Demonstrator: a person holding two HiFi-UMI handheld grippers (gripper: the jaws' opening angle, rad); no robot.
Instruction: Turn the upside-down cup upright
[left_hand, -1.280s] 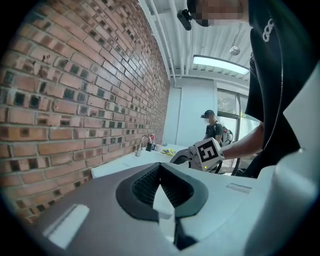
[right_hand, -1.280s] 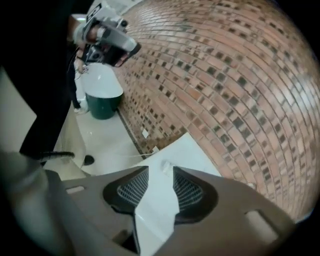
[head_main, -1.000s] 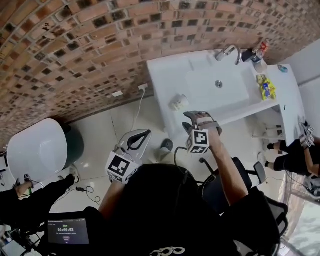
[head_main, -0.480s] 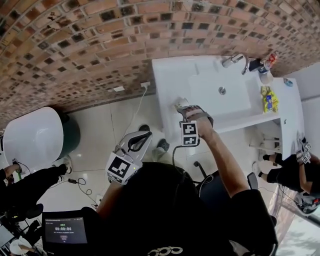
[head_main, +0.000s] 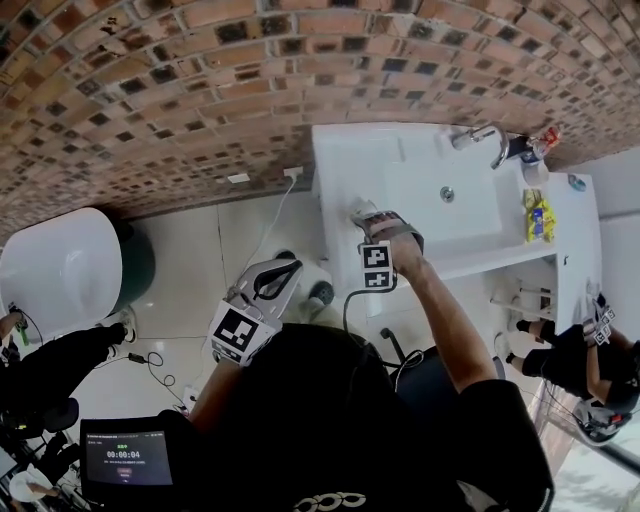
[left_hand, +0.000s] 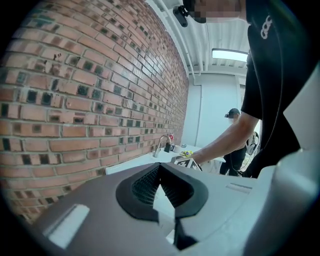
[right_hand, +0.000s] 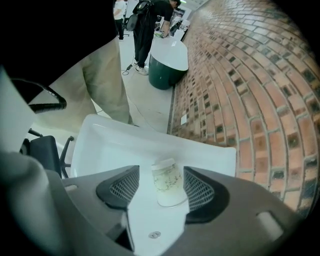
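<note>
A pale paper cup with a green leaf print stands at the left end of the white sink counter. In the head view the cup peeks out just beyond my right gripper. Seen from the right gripper view, my right gripper points steeply down with its jaws on either side of the cup. Its pads stand apart from the cup's sides, so it is open. My left gripper hangs over the floor left of the counter. In its own view the left gripper has its tips together on nothing.
The counter holds a basin with a faucet, bottles and a yellow pack at its far right. A brick wall runs behind. A round white table stands left, an office chair beside the counter, another person at right.
My right gripper has come down from in front of the counter to straddle the cup, rolling as it went. The left gripper has shifted only slightly.
</note>
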